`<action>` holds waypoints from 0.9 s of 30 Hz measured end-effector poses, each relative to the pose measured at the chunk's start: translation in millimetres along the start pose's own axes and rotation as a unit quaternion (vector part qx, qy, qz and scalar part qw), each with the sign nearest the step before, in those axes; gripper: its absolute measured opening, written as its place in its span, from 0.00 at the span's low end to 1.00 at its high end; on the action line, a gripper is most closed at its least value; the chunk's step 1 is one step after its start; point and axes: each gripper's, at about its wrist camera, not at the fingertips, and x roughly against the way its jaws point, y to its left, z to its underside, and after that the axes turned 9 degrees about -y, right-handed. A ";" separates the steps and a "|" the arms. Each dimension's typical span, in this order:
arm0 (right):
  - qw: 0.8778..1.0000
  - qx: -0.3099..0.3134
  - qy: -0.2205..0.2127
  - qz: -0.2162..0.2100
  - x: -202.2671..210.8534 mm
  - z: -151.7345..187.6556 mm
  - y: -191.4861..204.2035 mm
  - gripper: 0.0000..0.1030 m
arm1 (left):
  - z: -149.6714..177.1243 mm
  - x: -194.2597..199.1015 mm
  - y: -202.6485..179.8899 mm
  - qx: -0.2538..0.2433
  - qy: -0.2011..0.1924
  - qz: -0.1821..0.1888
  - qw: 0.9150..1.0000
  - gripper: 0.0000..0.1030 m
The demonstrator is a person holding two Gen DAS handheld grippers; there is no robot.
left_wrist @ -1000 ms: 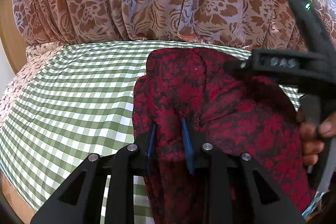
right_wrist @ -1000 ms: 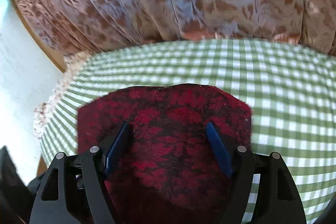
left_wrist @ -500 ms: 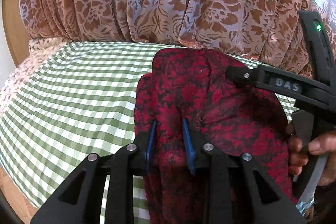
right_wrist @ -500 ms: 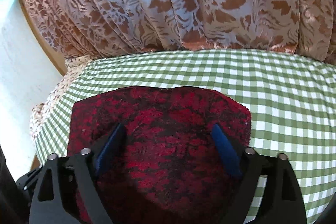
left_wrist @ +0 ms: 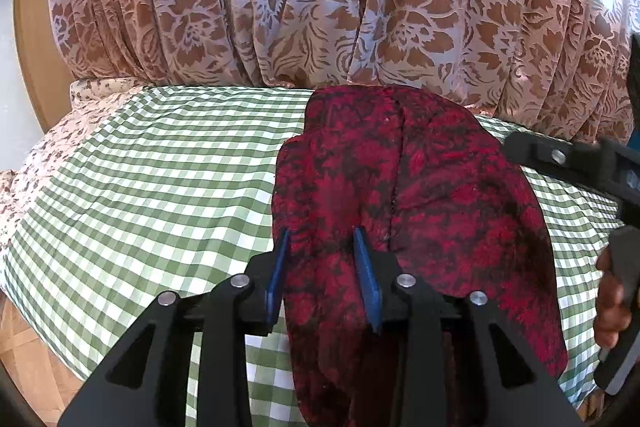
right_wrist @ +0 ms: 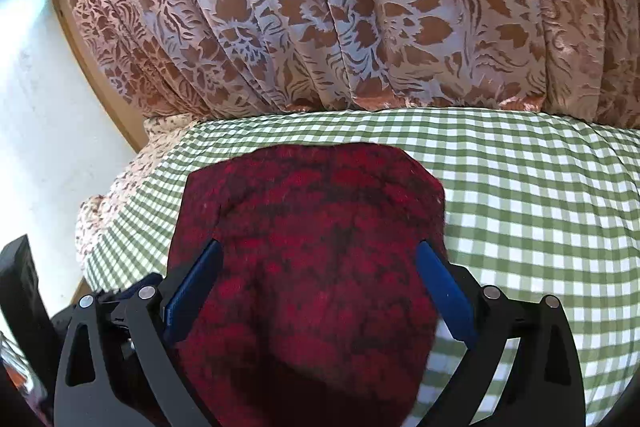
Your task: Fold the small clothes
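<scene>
A red-and-black patterned garment [left_wrist: 404, 211] lies folded on the green-checked cloth [left_wrist: 160, 187], running from the centre toward 5 o'clock in the left wrist view. The left gripper [left_wrist: 322, 275] has a fold of it between its blue pads, jaws narrow and opening. The right gripper [right_wrist: 316, 291], jaws opening and spread wide, straddles the garment without pinching it. A floral curtain [right_wrist: 360, 7] hangs at 12 o'clock.

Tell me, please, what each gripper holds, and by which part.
Right gripper: nothing; its jaws are opening over the red cloth. Left gripper: opening around a fold at the cloth's left edge; grip cannot be told.
</scene>
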 end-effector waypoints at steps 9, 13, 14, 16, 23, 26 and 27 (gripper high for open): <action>0.999 -0.028 0.012 -0.009 27.3 24.0 -22.2 0.96 | 3.3 3.5 2.8 0.000 -0.004 -0.006 1.000 0.42; 0.998 -0.057 0.024 -0.034 35.7 37.8 -36.5 0.96 | 7.9 4.2 4.8 0.000 -0.007 -0.012 1.000 0.55; 0.996 -0.069 0.027 -0.046 36.3 40.9 -40.3 0.96 | 9.3 3.9 7.2 0.003 -0.008 -0.013 1.000 0.59; 0.992 -0.099 0.040 -0.070 34.7 48.7 -49.3 0.97 | 12.9 0.3 16.6 0.017 -0.002 0.002 1.000 0.72; 0.977 -0.170 0.085 -0.093 11.0 74.1 -75.7 0.97 | 27.3 -24.0 56.2 0.127 0.059 0.128 0.982 0.98; 0.970 -0.192 0.089 -0.119 0.3 78.6 -82.9 0.97 | 35.9 -35.0 64.3 0.161 0.072 0.168 0.970 0.98; 0.969 -0.194 0.090 -0.125 -1.8 79.0 -84.1 0.97 | 38.3 -38.4 66.2 0.171 0.075 0.179 0.966 0.98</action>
